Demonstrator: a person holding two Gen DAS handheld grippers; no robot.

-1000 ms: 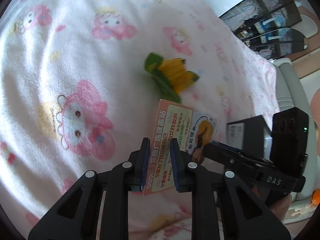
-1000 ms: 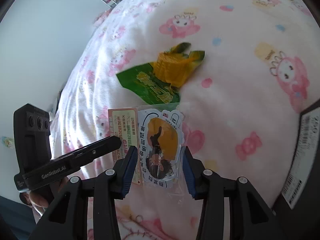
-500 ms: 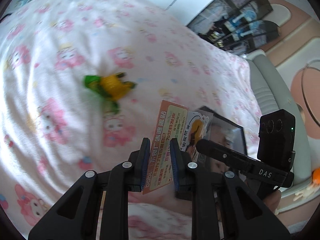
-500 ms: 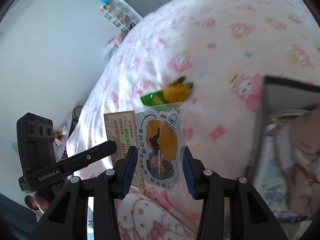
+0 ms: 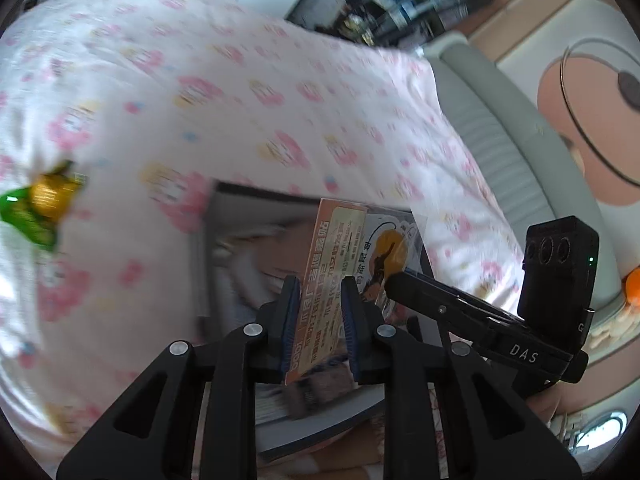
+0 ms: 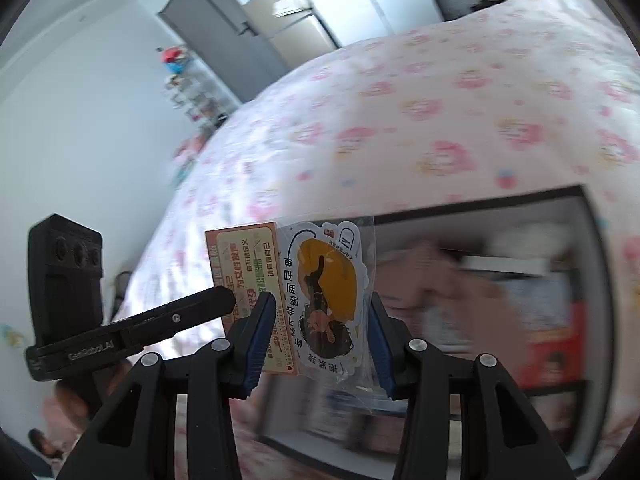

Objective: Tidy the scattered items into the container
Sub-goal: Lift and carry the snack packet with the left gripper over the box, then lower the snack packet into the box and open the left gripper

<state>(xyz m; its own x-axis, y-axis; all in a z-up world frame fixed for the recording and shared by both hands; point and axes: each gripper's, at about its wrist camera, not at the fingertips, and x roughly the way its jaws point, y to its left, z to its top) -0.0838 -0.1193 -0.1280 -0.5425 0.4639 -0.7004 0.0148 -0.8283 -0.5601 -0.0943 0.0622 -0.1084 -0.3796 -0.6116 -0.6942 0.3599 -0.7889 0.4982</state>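
Item, sticker pack [image 6: 320, 300]: we hold it clamped between left hand-held gripper [image 5: 318, 320] and right hand-held gripper [image 6: 322, 338], and should centre it above the container [image 6: 592, 264] before parting both

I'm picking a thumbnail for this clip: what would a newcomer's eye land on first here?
First, the orange card and the sticker pack, held side by side between the fingers of the left gripper and right gripper, in front of the open dark-rimmed box. Next, the pink cartoon-print bedsheet filling the background, with a green-and-yellow snack wrapper lying on it at far left.
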